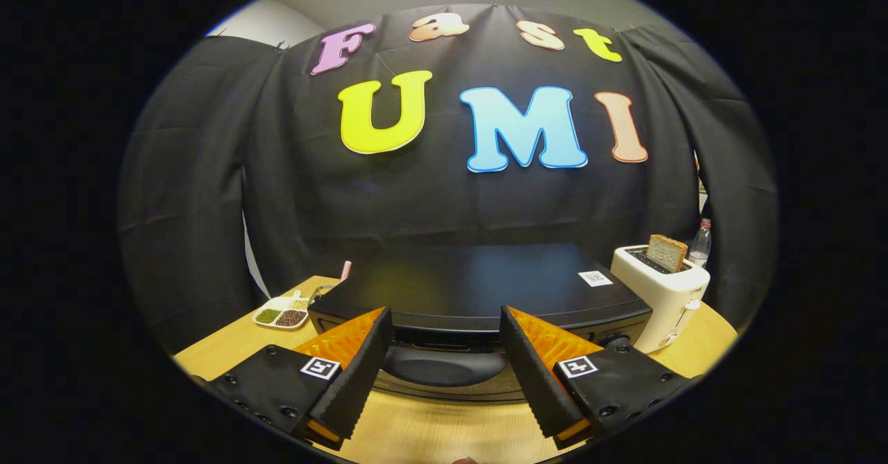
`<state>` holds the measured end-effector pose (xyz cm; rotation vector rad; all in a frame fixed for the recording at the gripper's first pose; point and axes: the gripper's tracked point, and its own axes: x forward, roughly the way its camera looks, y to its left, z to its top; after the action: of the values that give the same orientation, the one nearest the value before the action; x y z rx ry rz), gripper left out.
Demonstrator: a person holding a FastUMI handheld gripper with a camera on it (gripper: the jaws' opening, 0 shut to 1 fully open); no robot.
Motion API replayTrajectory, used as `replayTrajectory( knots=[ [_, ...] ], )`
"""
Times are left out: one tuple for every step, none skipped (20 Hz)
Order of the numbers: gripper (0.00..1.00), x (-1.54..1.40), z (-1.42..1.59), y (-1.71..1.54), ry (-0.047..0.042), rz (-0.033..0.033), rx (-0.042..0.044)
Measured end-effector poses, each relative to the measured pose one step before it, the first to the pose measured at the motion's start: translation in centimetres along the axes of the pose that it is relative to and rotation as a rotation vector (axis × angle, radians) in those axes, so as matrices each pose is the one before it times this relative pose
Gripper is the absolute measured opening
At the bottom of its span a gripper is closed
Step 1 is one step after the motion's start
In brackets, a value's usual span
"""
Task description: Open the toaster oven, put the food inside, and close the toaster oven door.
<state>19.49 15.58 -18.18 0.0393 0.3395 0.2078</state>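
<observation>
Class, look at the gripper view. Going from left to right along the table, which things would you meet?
Divided dish of beans → toaster oven, door shut, with the open gripper just in front of its handle → white toaster with a bread slice → bottle.

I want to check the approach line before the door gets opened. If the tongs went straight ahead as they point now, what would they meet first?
Most likely the toaster oven: its door handle sits between and just beyond the open tongs. Depth is hard to judge.
</observation>
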Motion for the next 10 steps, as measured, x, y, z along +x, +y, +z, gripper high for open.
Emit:
replayTrajectory(
  knots=[
    [0.98,0.211,-0.411,0.004,0.01142,-0.00866,-0.00653],
    [0.98,-0.075,-0.245,0.103,0.00224,-0.00725,-0.01021],
    [0.97,0.081,-0.264,0.324,0.0048,-0.00077,-0.01312],
    [0.97,0.089,-0.619,0.169,0.01296,-0.00418,-0.01355],
    [0.97,0.018,0.342,-0.074,-0.02545,-0.00927,-0.00444],
    [0.97,0.08,-0.232,0.002,0.00337,-0.00864,-0.00596],
    [0.97,-0.099,0.068,0.059,-0.00603,-0.00447,0.00148],
    [0.97,0.143,-0.036,-0.014,-0.00519,-0.0042,0.00684],
    [0.97,0.042,-0.086,0.016,-0.00504,-0.0006,0.00636],
    [0.97,-0.074,-0.065,0.017,0.00221,0.00085,0.00384]
  ],
)
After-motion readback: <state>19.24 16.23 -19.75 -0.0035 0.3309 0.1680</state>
